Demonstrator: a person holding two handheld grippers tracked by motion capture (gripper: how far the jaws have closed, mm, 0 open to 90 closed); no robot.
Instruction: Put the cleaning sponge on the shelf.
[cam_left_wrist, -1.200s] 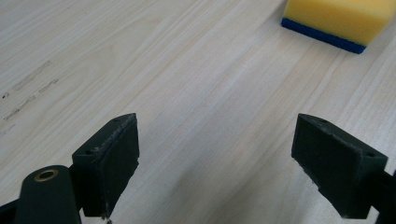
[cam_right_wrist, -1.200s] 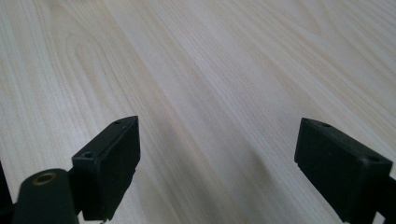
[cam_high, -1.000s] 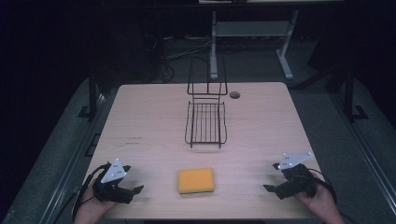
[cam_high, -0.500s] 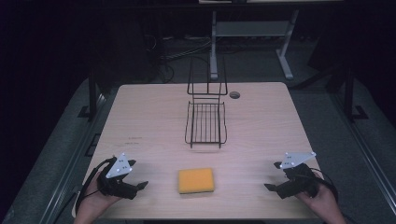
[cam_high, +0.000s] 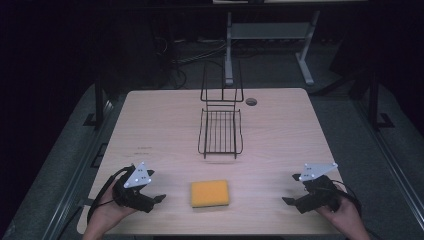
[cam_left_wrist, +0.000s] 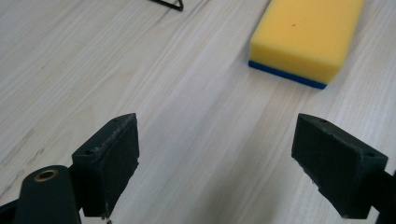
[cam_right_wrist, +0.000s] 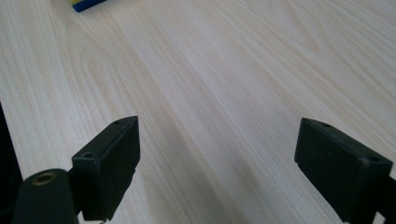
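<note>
Both my claws gape apart: left claw (cam_high: 159, 199) faces the sponge (cam_high: 210, 193) at three o'clock, right claw (cam_high: 287, 201) at nine.

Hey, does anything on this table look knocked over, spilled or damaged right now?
Nothing stands out. The sponge lies flat and whole, yellow side up, near the front edge. The wire rack sits squarely at mid-table. Both hand-held grippers, left and right, are open and hold nothing.

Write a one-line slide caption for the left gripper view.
Open left gripper low over the wooden table, pointed toward a yellow sponge with a blue underside.
</note>
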